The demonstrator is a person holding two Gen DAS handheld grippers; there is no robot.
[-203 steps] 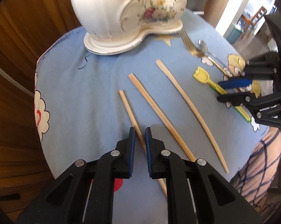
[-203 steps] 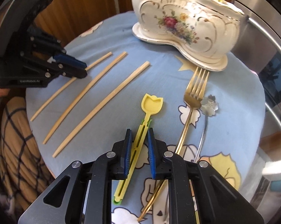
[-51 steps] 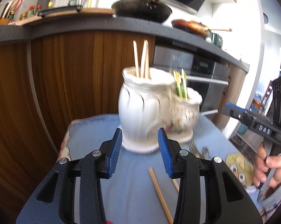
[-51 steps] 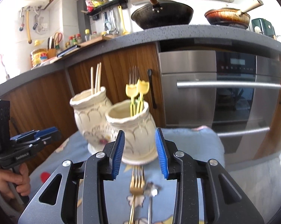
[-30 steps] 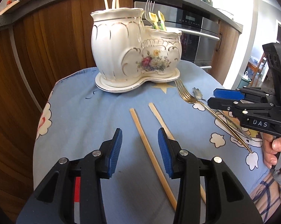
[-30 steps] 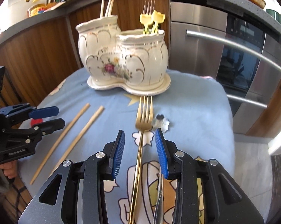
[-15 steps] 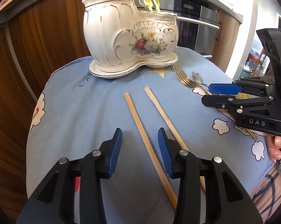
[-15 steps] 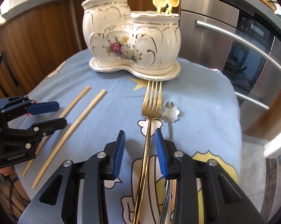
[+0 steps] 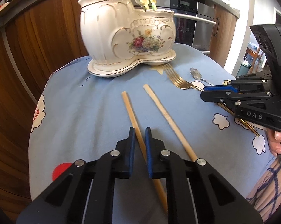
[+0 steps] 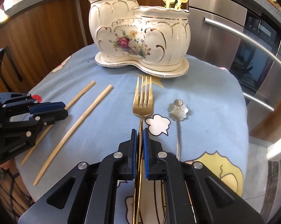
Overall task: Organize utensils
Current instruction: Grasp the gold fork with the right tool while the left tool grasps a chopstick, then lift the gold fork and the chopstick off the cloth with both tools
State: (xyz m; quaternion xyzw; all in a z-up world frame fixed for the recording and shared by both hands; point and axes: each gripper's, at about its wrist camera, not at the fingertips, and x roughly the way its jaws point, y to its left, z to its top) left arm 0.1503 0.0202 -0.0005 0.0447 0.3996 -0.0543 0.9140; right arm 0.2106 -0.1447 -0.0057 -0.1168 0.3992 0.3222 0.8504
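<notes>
1. Between the blue pads of the left claw [image 9: 140, 130], a chopstick [image 9: 130, 109] is lying flat on the cloth [image 9: 80, 112]; the jaws are narrowed around its shaft with slim gaps showing, so I cannot tell whether they are already pinching it.
2. Just right of that claw, a second chopstick [image 9: 164, 112] is lying free, running ahead and slightly leftward.
3. Between the pads of the right claw [image 10: 139, 130], the thin handle of the gold fork [image 10: 142, 100] is running straight ahead, tines pointing away; the pads are drawn almost together, though a firm pinch cannot be confirmed.
4. Just right of the right claw, a silver spoon [image 10: 178, 108] with a flower-shaped bowl is waiting untouched.
5. Straight ahead of both claws, the holder [image 10: 140, 35] is standing with sticks in its taller left pot and a fork and yellow picks in the lower right pot.
6. By my reading, the step is grasping, one utensil per claw; each claw seems to be needing a full squeeze, a lift, a tilt upright, then a drop into the matching pot.
7. Material-wise, the chopsticks are looking like pale, matte, slender bamboo; the fork is looking polished and slippery; the holder is glazed ceramic with gilt trim and flowers; the cloth is soft and wrinkling.
</notes>
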